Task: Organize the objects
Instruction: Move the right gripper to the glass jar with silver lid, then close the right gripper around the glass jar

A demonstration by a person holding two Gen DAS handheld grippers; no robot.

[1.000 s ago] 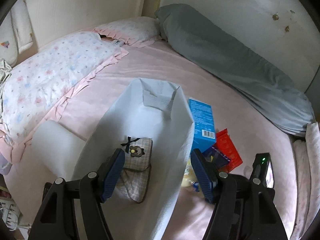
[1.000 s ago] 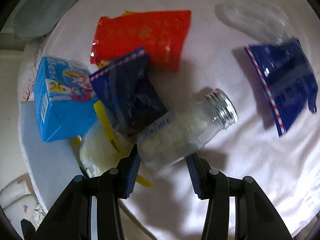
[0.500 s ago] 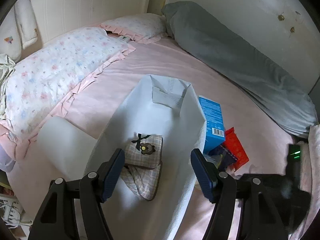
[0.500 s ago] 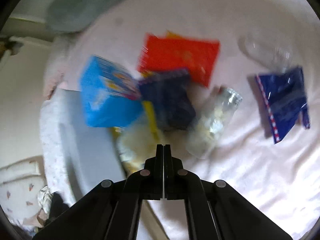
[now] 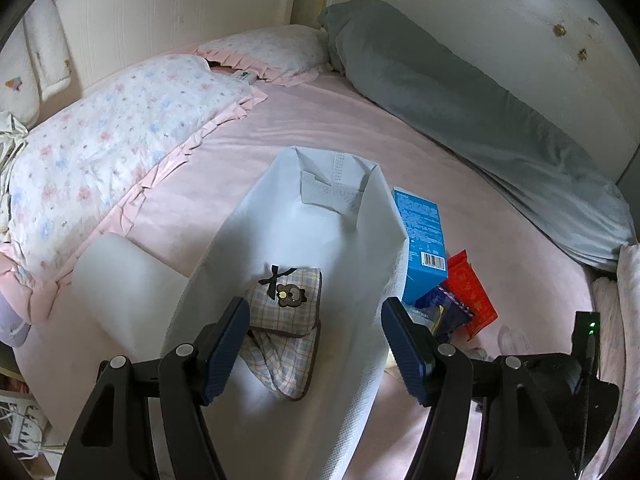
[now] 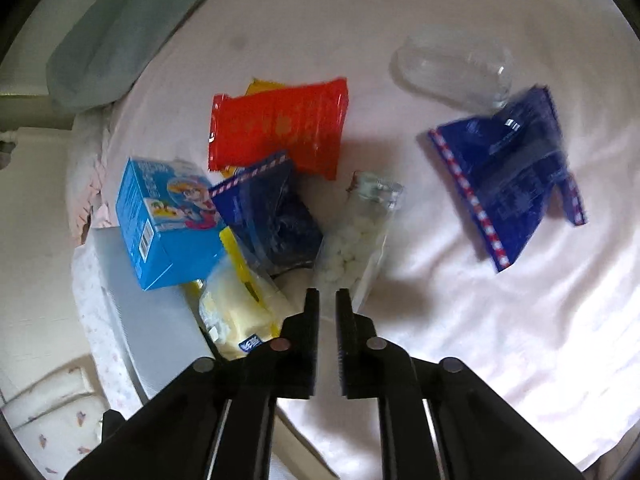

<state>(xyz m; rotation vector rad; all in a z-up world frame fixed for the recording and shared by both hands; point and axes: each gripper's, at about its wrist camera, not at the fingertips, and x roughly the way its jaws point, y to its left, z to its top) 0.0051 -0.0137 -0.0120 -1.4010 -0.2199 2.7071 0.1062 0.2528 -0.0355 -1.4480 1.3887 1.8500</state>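
A white fabric bag (image 5: 360,216) stands open on the pink bed with a checked bear pouch (image 5: 286,300) inside. My left gripper (image 5: 314,344) is open, one finger inside the bag and one outside its right wall. Beside the bag lie a blue box (image 6: 168,224), a red packet (image 6: 280,128), a dark blue packet (image 6: 268,216), a yellow packet (image 6: 236,308) and a glass jar of white tablets (image 6: 356,236). My right gripper (image 6: 328,300) hovers just short of the jar's base. Its jaws are opening from a narrow gap with nothing between them.
A second dark blue packet (image 6: 516,172) and a clear plastic container (image 6: 452,68) lie further right on the sheet. A grey bolster (image 5: 480,120) runs along the wall, and floral pillows (image 5: 100,152) sit at the head of the bed.
A second ago the right jaws stood wide around the jar. They then shut empty and drew back and up, and now show a narrow gap. The jar lies more upright in the right wrist view.
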